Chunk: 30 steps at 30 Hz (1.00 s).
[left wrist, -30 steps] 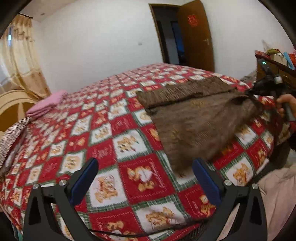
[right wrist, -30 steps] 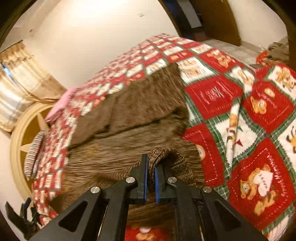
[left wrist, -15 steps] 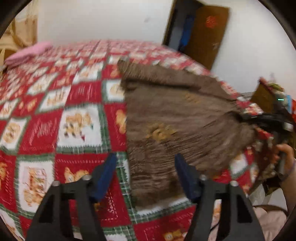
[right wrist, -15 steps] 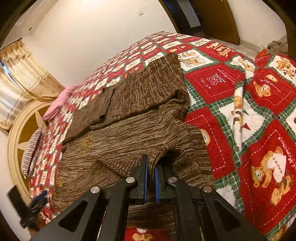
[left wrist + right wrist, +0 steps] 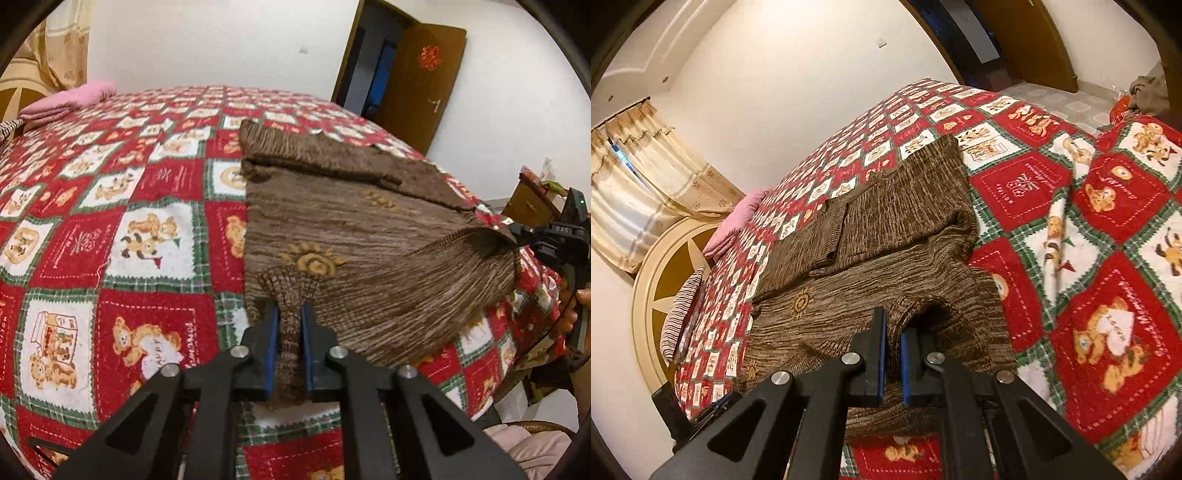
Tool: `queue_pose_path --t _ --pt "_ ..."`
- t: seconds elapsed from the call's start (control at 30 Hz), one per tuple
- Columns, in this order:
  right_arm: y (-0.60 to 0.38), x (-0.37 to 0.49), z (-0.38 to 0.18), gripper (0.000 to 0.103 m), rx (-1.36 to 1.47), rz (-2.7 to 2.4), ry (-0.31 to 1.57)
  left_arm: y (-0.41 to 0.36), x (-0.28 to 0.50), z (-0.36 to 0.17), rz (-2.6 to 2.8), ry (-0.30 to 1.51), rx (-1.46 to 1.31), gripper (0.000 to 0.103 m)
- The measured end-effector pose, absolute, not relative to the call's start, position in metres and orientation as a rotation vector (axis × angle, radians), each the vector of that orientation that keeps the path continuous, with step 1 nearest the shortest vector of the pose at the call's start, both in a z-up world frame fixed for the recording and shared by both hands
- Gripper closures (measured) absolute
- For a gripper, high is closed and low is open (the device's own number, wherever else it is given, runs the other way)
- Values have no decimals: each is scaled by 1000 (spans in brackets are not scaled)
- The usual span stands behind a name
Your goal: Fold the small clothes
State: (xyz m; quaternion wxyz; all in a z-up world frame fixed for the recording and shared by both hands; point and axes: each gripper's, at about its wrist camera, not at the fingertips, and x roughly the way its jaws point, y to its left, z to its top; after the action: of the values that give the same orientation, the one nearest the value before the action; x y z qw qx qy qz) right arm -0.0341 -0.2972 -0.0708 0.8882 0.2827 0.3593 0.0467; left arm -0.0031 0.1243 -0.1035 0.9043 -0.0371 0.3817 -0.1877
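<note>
A brown knitted sweater (image 5: 351, 229) with yellow sun motifs lies on the bed, its sleeves folded across the far part. My left gripper (image 5: 289, 314) is shut on the sweater's near left hem corner, ribbing bunched between the blue pads. My right gripper (image 5: 893, 332) is shut on the near right hem corner of the sweater (image 5: 871, 236), lifting the edge a little. The right gripper also shows in the left wrist view (image 5: 517, 236), gripping the cloth at the right.
The bed is covered by a red, white and green teddy-bear quilt (image 5: 110, 229). A pink folded cloth (image 5: 70, 99) and a striped pillow (image 5: 685, 306) lie near the headboard (image 5: 661, 273). A brown door (image 5: 417, 77) stands open behind. A wooden cabinet (image 5: 532, 199) stands at right.
My left gripper moved in to the sweater's near left hem and shut on it; it was open before. My right gripper stayed shut on the right hem and lowered the cloth.
</note>
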Motion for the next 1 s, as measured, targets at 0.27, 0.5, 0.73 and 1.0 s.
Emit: queue_pose_path --t 0.27,0.5,0.73,1.0 --pt "-313 -43 -66 96 636 81 709 121 -10 -95 -449 711 -65 90" --pt "-317 -42 -61 96 638 110 696 117 13 -121 -461 833 -160 86" --pt "-348 -50 -58 95 713 68 661 115 8 -121 -465 802 -153 86" --pt "-321 -52 -52 43 409 80 740 113 8 -120 -466 786 -152 89"
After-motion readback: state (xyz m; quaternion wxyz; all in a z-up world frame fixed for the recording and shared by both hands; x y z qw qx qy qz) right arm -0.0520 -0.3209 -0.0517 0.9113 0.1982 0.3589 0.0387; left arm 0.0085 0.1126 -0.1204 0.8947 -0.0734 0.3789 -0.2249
